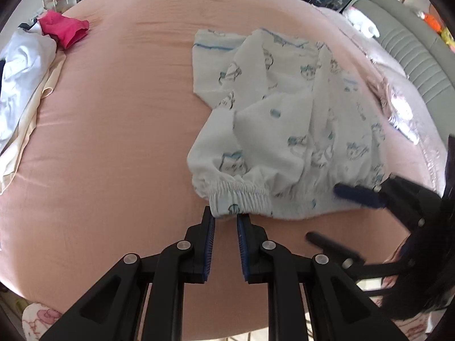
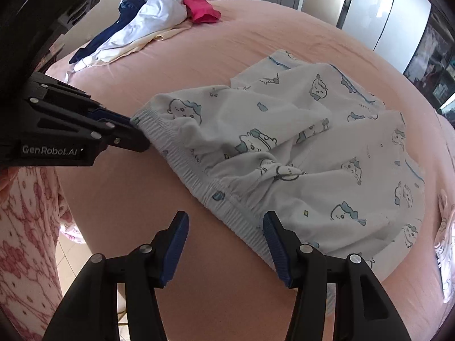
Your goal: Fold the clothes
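Note:
White shorts with blue cartoon prints (image 1: pixel 284 130) (image 2: pixel 312 170) lie crumpled on the pink bed (image 1: pixel 113 130) (image 2: pixel 184 65). My left gripper (image 1: pixel 225 218) is shut on one end of the gathered waistband (image 1: pixel 241 194); in the right wrist view the left gripper (image 2: pixel 136 130) pinches that same end at the left. My right gripper (image 2: pixel 225 221) stands open over the waistband (image 2: pixel 199 176) further along; the elastic edge runs between its fingers, and the pads do not press it. From the left wrist view, the right gripper (image 1: pixel 322 213) shows open at the shorts' lower right edge.
A heap of other clothes lies at the bed's far corner: a red garment (image 1: pixel 65 27) (image 2: pixel 200 7), white cloth (image 1: pixel 20 65) (image 2: pixel 153 20), a cream piece and a navy one (image 2: pixel 99 39). A person's pink-patterned sleeve (image 2: pixel 25 227) is at the left. A grey headboard (image 1: pixel 412 54) borders the bed.

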Motion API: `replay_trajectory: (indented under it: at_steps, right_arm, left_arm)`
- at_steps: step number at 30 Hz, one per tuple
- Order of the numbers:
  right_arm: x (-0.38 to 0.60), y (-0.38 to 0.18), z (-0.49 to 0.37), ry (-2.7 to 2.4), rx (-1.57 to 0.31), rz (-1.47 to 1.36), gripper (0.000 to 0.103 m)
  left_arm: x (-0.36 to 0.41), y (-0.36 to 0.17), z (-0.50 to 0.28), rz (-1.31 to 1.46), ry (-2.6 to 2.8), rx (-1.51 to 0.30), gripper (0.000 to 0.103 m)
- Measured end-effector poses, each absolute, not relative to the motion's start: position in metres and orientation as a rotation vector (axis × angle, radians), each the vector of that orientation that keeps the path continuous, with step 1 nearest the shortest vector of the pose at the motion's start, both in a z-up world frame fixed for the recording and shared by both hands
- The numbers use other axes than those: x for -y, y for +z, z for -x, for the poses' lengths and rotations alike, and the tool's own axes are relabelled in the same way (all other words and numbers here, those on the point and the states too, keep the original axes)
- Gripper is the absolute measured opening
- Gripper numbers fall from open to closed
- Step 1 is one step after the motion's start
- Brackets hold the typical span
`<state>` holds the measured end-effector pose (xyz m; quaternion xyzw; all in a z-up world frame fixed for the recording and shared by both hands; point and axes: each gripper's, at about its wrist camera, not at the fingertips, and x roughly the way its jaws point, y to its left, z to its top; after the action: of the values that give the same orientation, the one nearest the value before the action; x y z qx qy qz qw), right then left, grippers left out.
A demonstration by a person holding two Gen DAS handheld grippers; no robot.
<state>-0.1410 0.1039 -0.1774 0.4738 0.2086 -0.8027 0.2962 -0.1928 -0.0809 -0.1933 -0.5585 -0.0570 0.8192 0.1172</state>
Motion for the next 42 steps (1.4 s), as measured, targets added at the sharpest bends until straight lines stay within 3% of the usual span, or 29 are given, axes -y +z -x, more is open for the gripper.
replay_trajectory:
  at_steps: [7,15,24,26,30,32,34,36,41,42]
  right_arm:
    - [-0.094,-0.173,0.159,-2.270,-0.559,-1.188,0.054]
    - [-0.130,-0.171,0.194,-2.324,-0.370,-1.338,0.052]
    - [-0.123,-0.180,0.171,-2.260,-0.331,-1.319,0.052]
    - [-0.116,-0.186,0.169,-2.284,-0.329,-1.306,0.052]
    - [-0.106,-0.192,0.167,-2.359,-0.506,-1.260,0.052]
    - [-0.118,-0.186,0.177,-2.419,-0.446,-1.285,0.041]
    - [-0.134,-0.177,0.186,-2.450,-0.325,-1.318,0.008]
    - [-0.144,-0.167,0.189,-2.458,-0.276,-1.311,0.006]
    - [-0.159,-0.137,0.181,-2.520,-0.244,-1.201,0.005]
    - [-0.161,-0.131,0.178,-2.541,-0.240,-1.181,0.005]
  left_arm:
    - [0.076,-0.166,0.228,1.502,2.419,0.299,0.014]
    - [0.068,-0.200,0.220,1.621,2.338,0.282,0.014]
    - [0.035,-0.219,0.218,1.627,2.473,-0.113,0.016]
    - [0.042,-0.213,0.222,1.626,2.521,-0.030,0.016]
    - [0.063,-0.202,0.221,1.610,2.584,0.111,0.016]
    - [0.069,-0.201,0.217,1.609,2.538,0.190,0.020]
    - [0.068,-0.207,0.215,1.625,2.464,0.238,0.031]
    - [0.059,-0.215,0.214,1.644,2.418,0.206,0.043]
    - [0.038,-0.211,0.214,1.558,2.560,0.056,0.044]
    - [0.039,-0.211,0.217,1.550,2.587,0.056,0.038]
